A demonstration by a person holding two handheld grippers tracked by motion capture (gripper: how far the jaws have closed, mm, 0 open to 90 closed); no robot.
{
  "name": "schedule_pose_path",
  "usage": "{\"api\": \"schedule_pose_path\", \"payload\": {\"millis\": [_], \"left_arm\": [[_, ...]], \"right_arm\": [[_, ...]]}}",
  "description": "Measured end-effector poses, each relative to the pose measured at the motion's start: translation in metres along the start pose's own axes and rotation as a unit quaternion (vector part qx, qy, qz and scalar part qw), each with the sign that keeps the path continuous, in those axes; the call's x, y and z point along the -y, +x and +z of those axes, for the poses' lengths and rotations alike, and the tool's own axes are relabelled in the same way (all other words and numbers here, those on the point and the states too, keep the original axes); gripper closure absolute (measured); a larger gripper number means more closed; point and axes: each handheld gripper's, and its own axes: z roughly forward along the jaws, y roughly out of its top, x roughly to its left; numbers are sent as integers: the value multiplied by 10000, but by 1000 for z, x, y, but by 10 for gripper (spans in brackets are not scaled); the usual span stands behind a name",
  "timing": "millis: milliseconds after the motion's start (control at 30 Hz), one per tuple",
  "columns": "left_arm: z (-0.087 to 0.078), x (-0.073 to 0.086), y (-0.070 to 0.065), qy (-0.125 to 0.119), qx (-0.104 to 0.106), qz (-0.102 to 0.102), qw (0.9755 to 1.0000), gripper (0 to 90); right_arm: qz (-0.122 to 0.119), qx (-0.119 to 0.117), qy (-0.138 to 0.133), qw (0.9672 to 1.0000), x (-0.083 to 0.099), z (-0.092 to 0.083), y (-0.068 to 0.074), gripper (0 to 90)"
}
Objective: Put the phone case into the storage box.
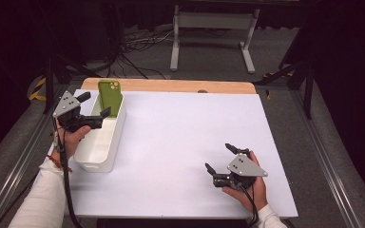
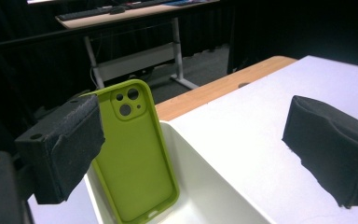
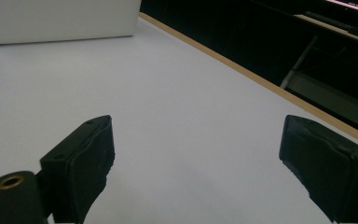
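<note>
1. Right gripper point(image 1: 221, 157): a hand is holding it low over the near right part of the white table point(image 1: 185, 142), jaws spread wide with nothing between them. In the right gripper view the gripper point(image 3: 196, 168) is facing bare table top, with the bin's white wall point(image 3: 58, 21) showing far off at upper left.
2. Left gripper point(image 1: 95, 105): a hand in a white sleeve point(image 1: 40, 199) is holding it at the table's left edge, over the bin's left rim, jaws released and gripping nothing. In the left gripper view the gripper point(image 2: 193, 154) is pointing past the case, its jaws standing wide apart.
3. Bin point(image 1: 105, 152): a long white open tub is lying along the left side of the table, its long axis running near to far.
4. Case point(image 1: 110, 97): a lime-green phone case is standing upright at the bin's far end, leaning back against the end wall. The left gripper view is showing the case point(image 2: 135, 158) from its hollow inner side: raised rim, rounded corners, and a square camera panel at the top with round holes.
5. Desk frame point(image 1: 214, 35): a white-legged frame is standing on the grey floor beyond the table.
</note>
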Motion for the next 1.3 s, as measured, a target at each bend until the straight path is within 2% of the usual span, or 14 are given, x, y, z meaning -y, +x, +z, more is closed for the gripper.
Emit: {"api": "schedule_pose_path", "payload": {"millis": [133,300,800,1300], "left_arm": [[-2,0,0,46,14,5,10000,57],[-7,-2,-3,-98,28,-2,9999,57],[-20,-9,-24,-388,263,177,9987,57],[-27,-15,-43,-506,506,322,9969,57]], "right_arm": [[-8,-24,43,10000,1,1,1,109],[-33,-39,43,10000,0,0,2,109],[-23,-42,16,10000,1,-1,2,109],[-23,-51,-8,10000,0,-3,3,109]]}}
